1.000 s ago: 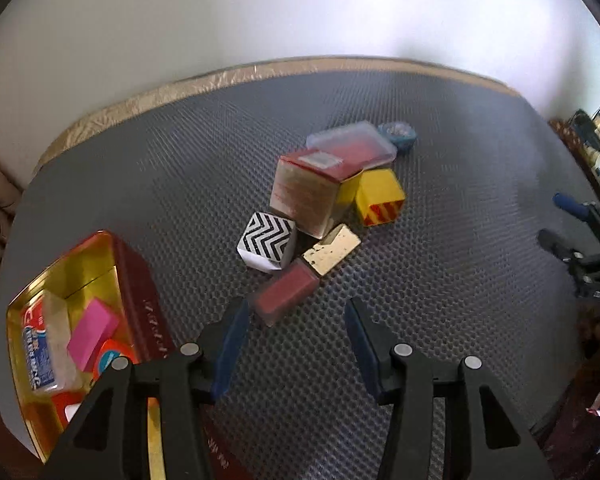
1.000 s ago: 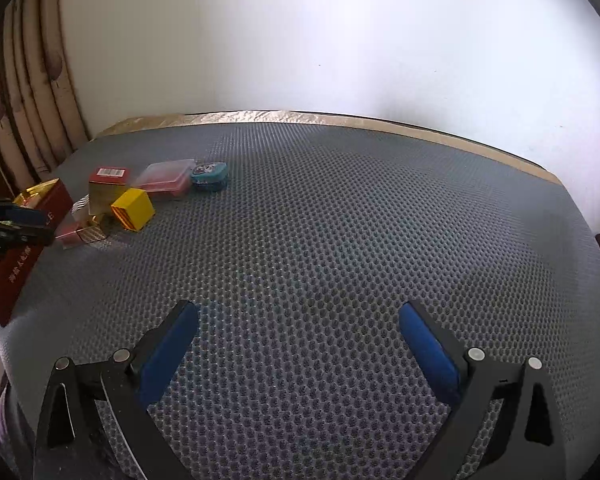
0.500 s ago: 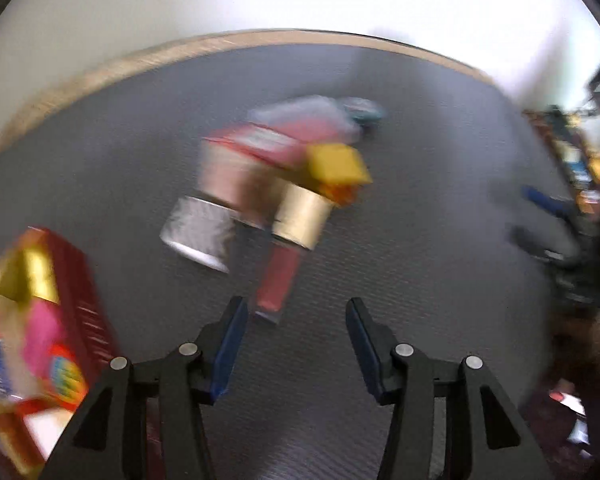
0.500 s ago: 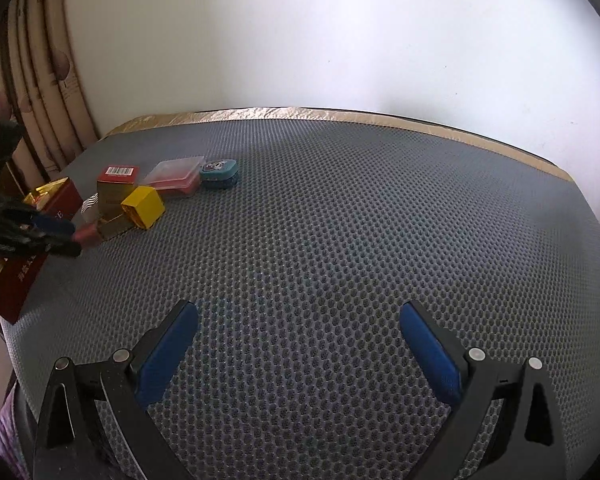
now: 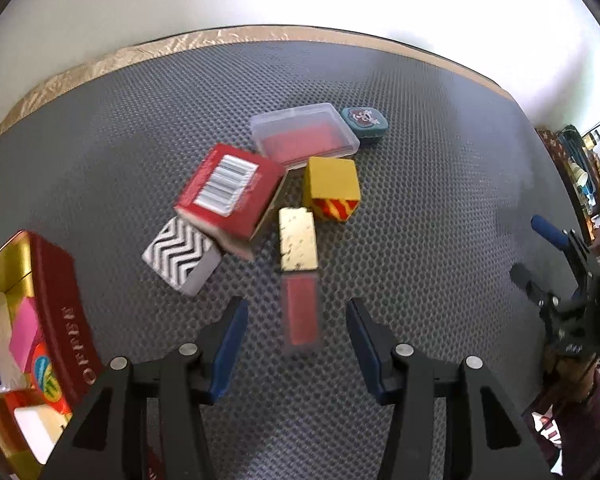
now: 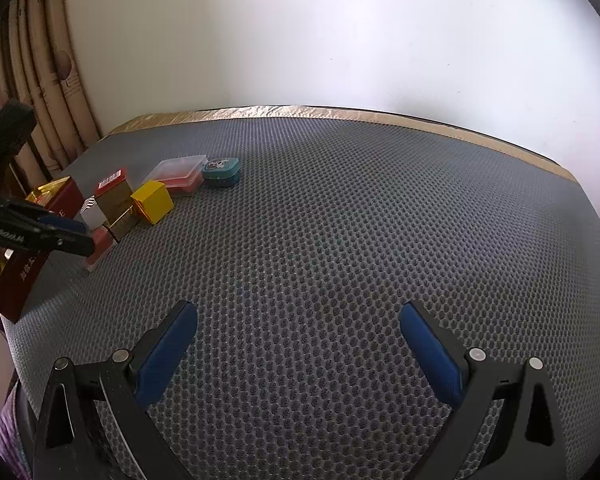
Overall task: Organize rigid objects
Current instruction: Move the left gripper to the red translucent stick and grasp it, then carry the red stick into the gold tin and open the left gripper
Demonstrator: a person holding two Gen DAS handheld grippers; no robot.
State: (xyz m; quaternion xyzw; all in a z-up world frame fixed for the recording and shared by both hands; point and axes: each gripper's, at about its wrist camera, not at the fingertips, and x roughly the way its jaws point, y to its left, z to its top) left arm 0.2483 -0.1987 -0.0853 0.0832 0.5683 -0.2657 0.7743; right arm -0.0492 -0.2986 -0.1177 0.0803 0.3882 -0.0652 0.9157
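Note:
My left gripper (image 5: 296,312) is open, its fingers on either side of a small red clear-cased box (image 5: 301,314) that lies on the grey mat; nothing is gripped. Beyond it lie a gold box (image 5: 298,239), a yellow cube with red stripes (image 5: 331,189), a red barcode box (image 5: 232,189), a black-and-white zigzag box (image 5: 180,254), a clear-lidded red case (image 5: 304,134) and a teal tin (image 5: 364,121). A red and gold tin (image 5: 56,300) at the left holds several items. My right gripper (image 6: 298,328) is open and empty over bare mat; the cluster (image 6: 152,202) shows at its far left.
The grey honeycomb mat (image 6: 360,240) has a gold-taped far edge against a white wall. The left gripper (image 6: 66,234) shows at the left edge of the right wrist view. The right gripper (image 5: 556,240) shows at the right in the left wrist view. Cluttered shelves stand past the mat's right edge.
My left gripper swung and moved forward so the small red box now lies lengthwise between its open fingers. The right gripper shifted slightly, staying open.

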